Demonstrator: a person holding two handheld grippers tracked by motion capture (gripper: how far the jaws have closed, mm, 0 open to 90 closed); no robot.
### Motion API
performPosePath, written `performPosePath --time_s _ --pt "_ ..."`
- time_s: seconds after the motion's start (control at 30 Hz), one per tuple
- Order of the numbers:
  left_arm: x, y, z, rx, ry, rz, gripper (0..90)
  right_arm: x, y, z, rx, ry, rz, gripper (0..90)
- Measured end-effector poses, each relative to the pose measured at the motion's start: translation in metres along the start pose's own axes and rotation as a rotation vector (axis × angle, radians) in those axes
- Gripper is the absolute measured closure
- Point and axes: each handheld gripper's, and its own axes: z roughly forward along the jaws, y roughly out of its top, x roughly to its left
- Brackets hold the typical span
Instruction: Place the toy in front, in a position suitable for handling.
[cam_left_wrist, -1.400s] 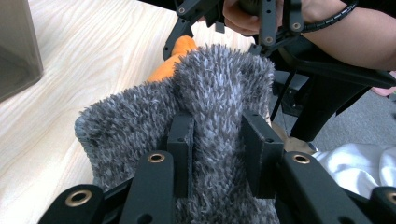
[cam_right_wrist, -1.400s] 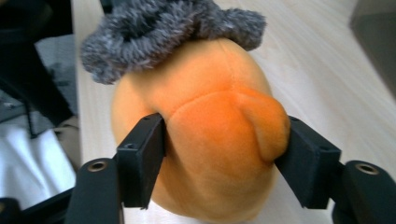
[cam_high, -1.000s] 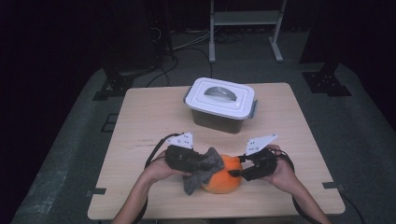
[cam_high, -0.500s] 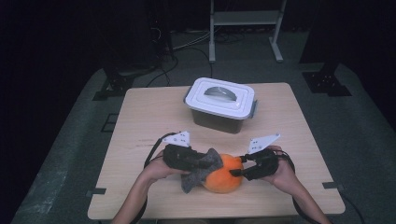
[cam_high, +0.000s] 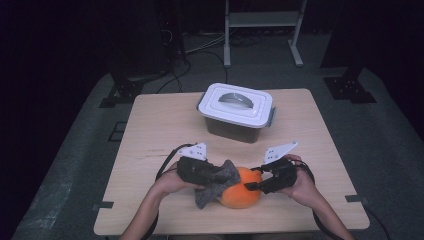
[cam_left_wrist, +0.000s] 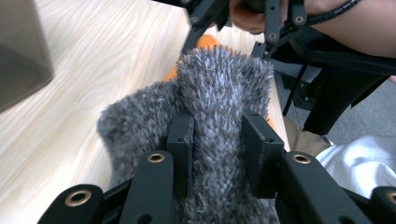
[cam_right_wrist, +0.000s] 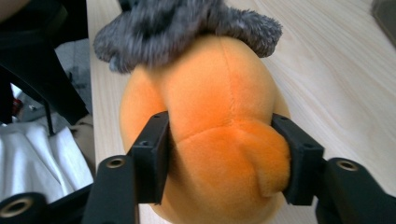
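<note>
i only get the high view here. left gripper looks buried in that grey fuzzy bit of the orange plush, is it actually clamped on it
Observer: Yes. In the left gripper view the left gripper has both pads pressed into the grey fuzzy part.
Operator: and the right one, gripping the orange body or just near it
Observer: The right gripper has a jaw on each side of the orange plush, both touching it. Its jaws have just been opening, so the hold looks loose.
Operator: anything under the plush
Observer: In the right gripper view it rests on the bare wooden table.
</note>
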Motion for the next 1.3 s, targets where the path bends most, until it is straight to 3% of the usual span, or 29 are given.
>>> performPosePath --time_s 0.13,0.23,0.3,0.37,0.43,0.5,0.6,0.8,0.97,1.2,1.3 --pt "0.011 -0.010 -0.012 -0.007 0.043 -0.050 67.1 -0.001 -0.003 -0.005 -0.004 -0.017 0.002 45.3" --pt "0.017 -0.015 -0.015 -0.035 0.053 -0.077 67.2 -0.005 -0.003 -0.006 -0.039 -0.035 0.024 46.8" --pt "0.015 -0.014 -0.013 -0.065 0.034 -0.064 67.2 -0.006 -0.002 -0.005 -0.081 -0.053 0.044 47.4" --pt "0.008 -0.007 -0.008 -0.087 0.012 -0.025 67.1 0.000 0.002 0.000 -0.092 -0.077 0.012 47.5" --pt "0.002 0.001 -0.003 -0.060 0.010 0.011 67.1 0.006 0.006 0.003 -0.079 -0.089 -0.042 47.5" --pt "-0.001 0.002 0.000 -0.040 0.017 0.020 67.1 0.007 0.006 0.002 -0.056 -0.090 -0.068 47.4" --pt "0.002 -0.004 0.001 0.006 0.047 0.007 67.1 -0.005 -0.002 -0.003 -0.044 -0.038 -0.023 47.2" --pt "0.014 -0.017 -0.002 0.097 0.108 -0.043 67.1 -0.019 -0.014 -0.013 -0.044 -0.010 0.051 47.7" --pt "0.015 -0.016 -0.003 0.039 0.071 -0.067 67.2 -0.023 -0.016 -0.014 -0.057 0.000 0.070 47.3" --pt "0.003 -0.001 0.001 -0.027 0.016 -0.028 67.1 -0.007 -0.008 -0.008 -0.050 -0.024 -0.011 47.2" --pt "-0.001 0.004 0.004 -0.067 -0.019 -0.036 67.1 0.001 -0.004 -0.004 -0.051 -0.033 -0.064 44.9"
